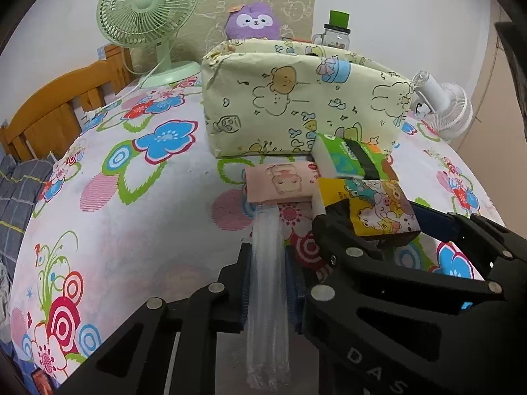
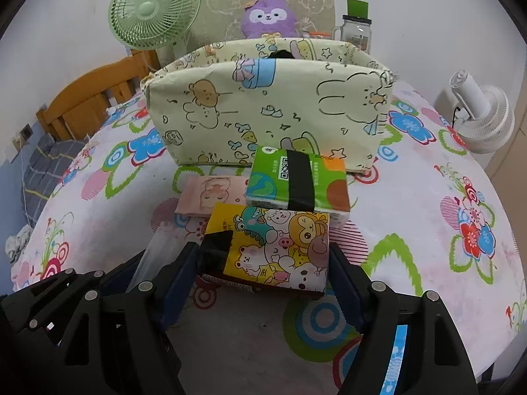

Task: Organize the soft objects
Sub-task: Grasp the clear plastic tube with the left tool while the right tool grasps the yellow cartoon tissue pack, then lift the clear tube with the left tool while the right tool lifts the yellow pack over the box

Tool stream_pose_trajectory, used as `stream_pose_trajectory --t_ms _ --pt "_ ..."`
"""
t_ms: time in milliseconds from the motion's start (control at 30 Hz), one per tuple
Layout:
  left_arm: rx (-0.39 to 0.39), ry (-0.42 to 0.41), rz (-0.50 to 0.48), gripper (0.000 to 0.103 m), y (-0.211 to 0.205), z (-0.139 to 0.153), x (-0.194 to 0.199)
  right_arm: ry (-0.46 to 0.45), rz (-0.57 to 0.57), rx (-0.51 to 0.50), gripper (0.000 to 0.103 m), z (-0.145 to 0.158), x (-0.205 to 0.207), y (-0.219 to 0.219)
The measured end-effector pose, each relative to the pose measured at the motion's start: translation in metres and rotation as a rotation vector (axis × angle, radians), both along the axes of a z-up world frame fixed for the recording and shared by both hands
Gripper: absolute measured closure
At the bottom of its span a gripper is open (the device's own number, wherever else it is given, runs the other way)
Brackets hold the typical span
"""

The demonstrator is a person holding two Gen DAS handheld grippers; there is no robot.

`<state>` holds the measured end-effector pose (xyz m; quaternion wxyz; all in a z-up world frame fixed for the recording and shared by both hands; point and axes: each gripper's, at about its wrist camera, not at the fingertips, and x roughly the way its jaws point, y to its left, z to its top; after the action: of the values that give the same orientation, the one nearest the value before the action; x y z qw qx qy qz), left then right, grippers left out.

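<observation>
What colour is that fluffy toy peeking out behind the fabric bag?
Purple, with a white face; the plush toy shows best in the right wrist view, behind the cartoon-print bag.

Cream cartoon-print fabric bin (image 2: 270, 108), green tissue pack (image 2: 296, 181) (black band), yellow cartoon-animal pack (image 2: 273, 250), flowered tablecloth (image 2: 428, 230)

A bedroom in a home is being shown.

A flower-printed bedsheet (image 2: 428, 197) is being spread over the whole surface, with a wooden headboard (image 2: 89, 102) being seen at ten o'clock and a grey checked quilt (image 2: 49, 164) bunched beside it at nine. A green table fan (image 2: 154, 8) at eleven, a purple plush toy (image 2: 268, 18) at twelve against the white wall, and a small white fan (image 2: 484, 118) at two are being kept on the bed.
</observation>
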<state>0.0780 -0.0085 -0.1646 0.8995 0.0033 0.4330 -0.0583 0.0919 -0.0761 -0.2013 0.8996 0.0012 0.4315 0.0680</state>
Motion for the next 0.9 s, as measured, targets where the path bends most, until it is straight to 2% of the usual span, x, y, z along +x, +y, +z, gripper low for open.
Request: stream_pose_trajectory --t_ms 500,900 --pt "0.006 -0.050 -0.030 0.087 -0.017 0.022 0.005 -0.044 -0.041 0.023 0.024 0.019 -0.004 -0.018" --pt "0.016 -0.115 -0.047 0.087 -0.030 0.054 0.007 -0.110 -0.063 0.036 0.024 0.053 -0.007 -0.030"
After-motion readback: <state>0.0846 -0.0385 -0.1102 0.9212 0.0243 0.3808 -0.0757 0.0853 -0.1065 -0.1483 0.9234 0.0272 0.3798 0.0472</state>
